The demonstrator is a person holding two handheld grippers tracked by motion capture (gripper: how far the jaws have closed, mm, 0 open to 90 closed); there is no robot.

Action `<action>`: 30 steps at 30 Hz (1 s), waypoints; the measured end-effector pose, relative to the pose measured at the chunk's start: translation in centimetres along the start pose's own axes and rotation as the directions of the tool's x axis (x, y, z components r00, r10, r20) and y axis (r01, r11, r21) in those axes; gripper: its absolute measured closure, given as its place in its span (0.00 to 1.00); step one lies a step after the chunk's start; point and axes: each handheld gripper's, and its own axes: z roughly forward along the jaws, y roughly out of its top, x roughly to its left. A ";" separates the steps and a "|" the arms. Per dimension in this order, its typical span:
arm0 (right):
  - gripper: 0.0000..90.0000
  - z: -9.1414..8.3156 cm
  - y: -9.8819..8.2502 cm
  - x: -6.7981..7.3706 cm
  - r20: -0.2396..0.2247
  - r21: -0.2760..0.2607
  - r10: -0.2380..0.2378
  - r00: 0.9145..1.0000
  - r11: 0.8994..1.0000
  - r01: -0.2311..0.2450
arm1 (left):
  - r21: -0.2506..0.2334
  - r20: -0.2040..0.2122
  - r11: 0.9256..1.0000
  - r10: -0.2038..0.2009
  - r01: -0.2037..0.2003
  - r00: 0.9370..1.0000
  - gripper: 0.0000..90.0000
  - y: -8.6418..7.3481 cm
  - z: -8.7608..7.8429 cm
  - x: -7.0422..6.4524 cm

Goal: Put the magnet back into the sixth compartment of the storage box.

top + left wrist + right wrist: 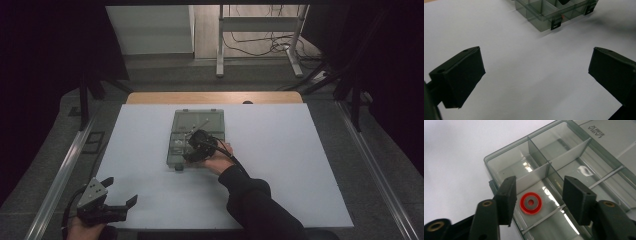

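Hovering over a clear plastic organiser box [199, 136] at the middle of the desk [300, 165], the right gripper [539, 201] stands with its jaws spread and empty, a small red ring with a grey washer-like centre [531, 202] lying flat on the compartment floor directly between and just beyond its tips. The ring sits in a compartment near the box's corner, beside a divider wall. It looks light, thin and rigid, and against smooth plastic it would likely slide or flip if nudged. The soundest hold appears to be across its outer edge, jaws coming down on opposite sides, though the low profile leaves little to pinch and the nearby divider crowds one jaw. The left gripper [120, 192] rests well back at the near left corner of the desk, also spread wide and holding nothing, with the box ahead of it.
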 end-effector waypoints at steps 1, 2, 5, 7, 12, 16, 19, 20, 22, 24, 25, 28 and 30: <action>0.47 -0.1 0.0 0.0 0.006 -0.003 -0.003 1.000 1.000 0.003 | 0.000 0.000 1.000 0.000 0.000 1.000 0.01 0.0 0.0 0.0; 0.45 -0.2 0.0 0.2 0.011 -0.005 -0.005 1.000 1.000 0.005 | 0.000 0.000 1.000 0.000 0.000 1.000 0.01 0.0 0.0 0.0; 0.43 -0.5 0.0 0.2 0.014 -0.012 -0.013 1.000 1.000 0.014 | 0.000 0.000 1.000 0.001 -0.001 1.000 0.01 0.0 0.0 0.0; 0.42 -0.7 0.0 0.3 0.013 -0.016 -0.017 1.000 1.000 0.017 | 0.000 -0.001 1.000 0.001 -0.001 1.000 0.01 0.0 0.0 0.0; 0.40 -1.2 -0.1 0.5 0.010 -0.014 -0.024 1.000 1.000 0.024 | 0.000 -0.001 1.000 0.000 0.000 1.000 0.01 0.0 0.0 0.0; 0.39 -1.6 -0.3 0.5 0.007 -0.020 -0.021 1.000 1.000 0.021 | 0.000 -0.001 1.000 0.000 0.000 1.000 0.01 0.0 0.0 0.0; 0.38 -1.9 -0.4 0.5 0.010 -0.022 -0.022 1.000 1.000 0.022 | 0.000 -0.001 1.000 0.000 0.000 1.000 0.01 0.0 0.0 0.0; 0.38 -2.0 -0.4 0.5 0.009 -0.023 -0.022 1.000 0.999 0.022 | 0.001 -0.001 1.000 0.000 0.000 1.000 0.01 0.0 0.0 0.0; 0.37 -2.2 -0.5 0.5 0.012 -0.025 -0.027 1.000 0.999 0.027 | 0.000 -0.001 1.000 0.000 0.000 1.000 0.01 0.0 0.0 0.0; 0.36 -2.4 -0.6 0.5 0.016 -0.026 -0.021 1.000 0.999 0.021 | 0.001 -0.001 1.000 0.000 0.000 1.000 0.01 0.0 0.0 0.0; 0.36 -2.5 -0.6 0.4 0.017 -0.026 -0.017 1.000 1.000 0.017 | 0.000 -0.001 1.000 0.000 0.000 1.000 0.01 0.0 0.0 0.0; 0.35 -2.7 -0.7 0.4 0.017 -0.030 -0.011 1.000 0.999 0.012 | 0.000 -0.001 1.000 0.000 0.000 1.000 0.01 0.0 0.0 0.0; 0.34 -2.8 -0.8 0.4 0.020 -0.030 -0.012 1.000 0.999 0.013 | 0.001 -0.001 1.000 0.000 0.000 1.000 0.01 0.0 0.0 0.0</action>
